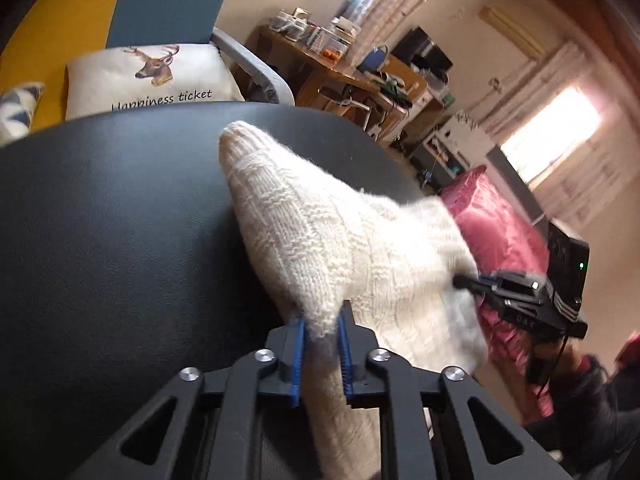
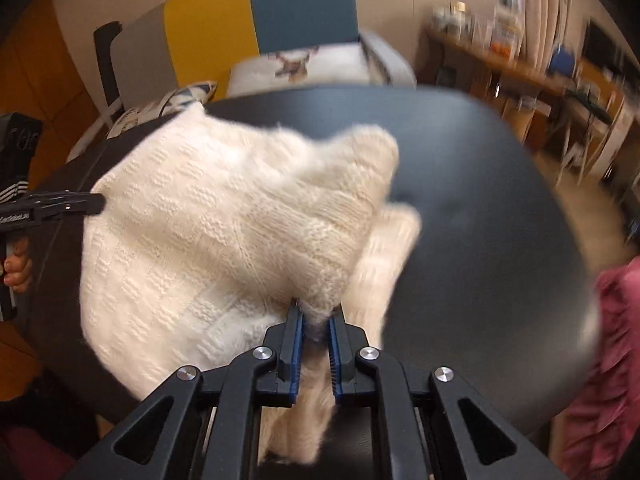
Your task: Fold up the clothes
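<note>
gripping a cream knitted sweater in both the left hand-held gripper and right hand-held gripper, lifting it partly clear of the black tabletop, apparently for folding over.

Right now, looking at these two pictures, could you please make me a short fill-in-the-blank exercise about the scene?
1. Both grippers are shut on a knitted sweater of ____ colour.
2. The sweater lies on a dark, round ____.
3. The cushion behind the table shows the head of a ____.
4. The left gripper and the right gripper have pads of ____ colour.

Missing words: white (cream); table; deer; blue
</note>
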